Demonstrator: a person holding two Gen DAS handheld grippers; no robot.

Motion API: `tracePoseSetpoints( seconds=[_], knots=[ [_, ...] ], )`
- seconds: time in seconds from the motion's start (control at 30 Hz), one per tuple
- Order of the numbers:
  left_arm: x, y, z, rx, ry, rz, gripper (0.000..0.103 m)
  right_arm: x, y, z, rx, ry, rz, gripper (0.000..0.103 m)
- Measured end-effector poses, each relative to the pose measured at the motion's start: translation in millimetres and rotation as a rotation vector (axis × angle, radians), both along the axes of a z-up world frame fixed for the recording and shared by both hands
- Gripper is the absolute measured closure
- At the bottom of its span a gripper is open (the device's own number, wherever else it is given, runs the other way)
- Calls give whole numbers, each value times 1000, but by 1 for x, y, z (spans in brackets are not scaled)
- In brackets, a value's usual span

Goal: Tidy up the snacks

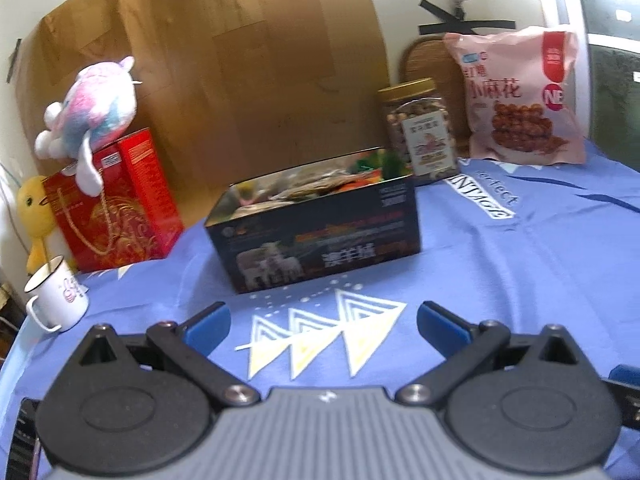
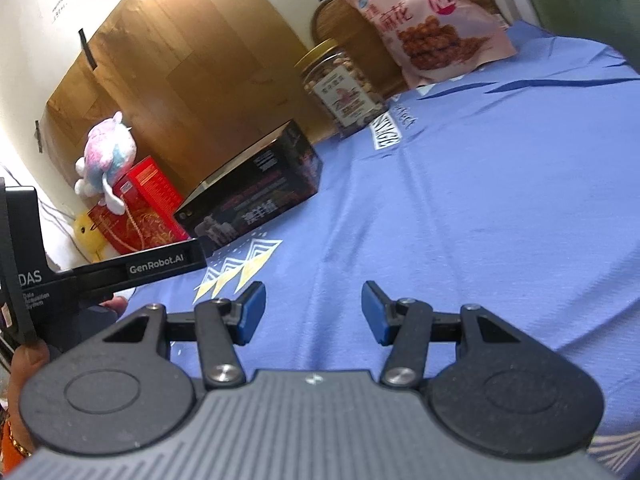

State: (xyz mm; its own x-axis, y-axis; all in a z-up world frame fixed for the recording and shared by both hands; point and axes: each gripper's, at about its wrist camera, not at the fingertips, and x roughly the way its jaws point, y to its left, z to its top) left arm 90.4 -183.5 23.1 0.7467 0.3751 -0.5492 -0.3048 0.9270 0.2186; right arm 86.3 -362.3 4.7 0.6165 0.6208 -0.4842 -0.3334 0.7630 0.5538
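Left gripper is held spread, nothing between the pads. Right gripper is likewise spread and empty. Box sits just ahead of the left gripper, long axis crosswise, already filled with snacks. Jar and bag are left standing farther ahead to the right, nearer the right gripper.
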Motion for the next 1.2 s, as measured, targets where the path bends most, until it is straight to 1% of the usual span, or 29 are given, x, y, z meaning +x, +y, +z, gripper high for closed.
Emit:
tracePoseSetpoints(
  seconds=[0.27,0.6,0.73,0.93,1.2],
  knots=[
    [5,-8,-2,4,7,-16,0,2,-6,-3,-1,6,-14,47],
    [9,-4,-4,3,11,5,0,3,-6,-2,-6,4,-13,47],
    [11,-3,-3,-9,11,15,0,2,-6,-3,-10,3,-15,47],
    [10,-6,-5,-6,15,-1,0,2,-7,-3,-7,3,-24,47],
    [10,-5,-4,-10,11,-1,0,1,-7,-2,-8,3,-20,47]
  ],
)
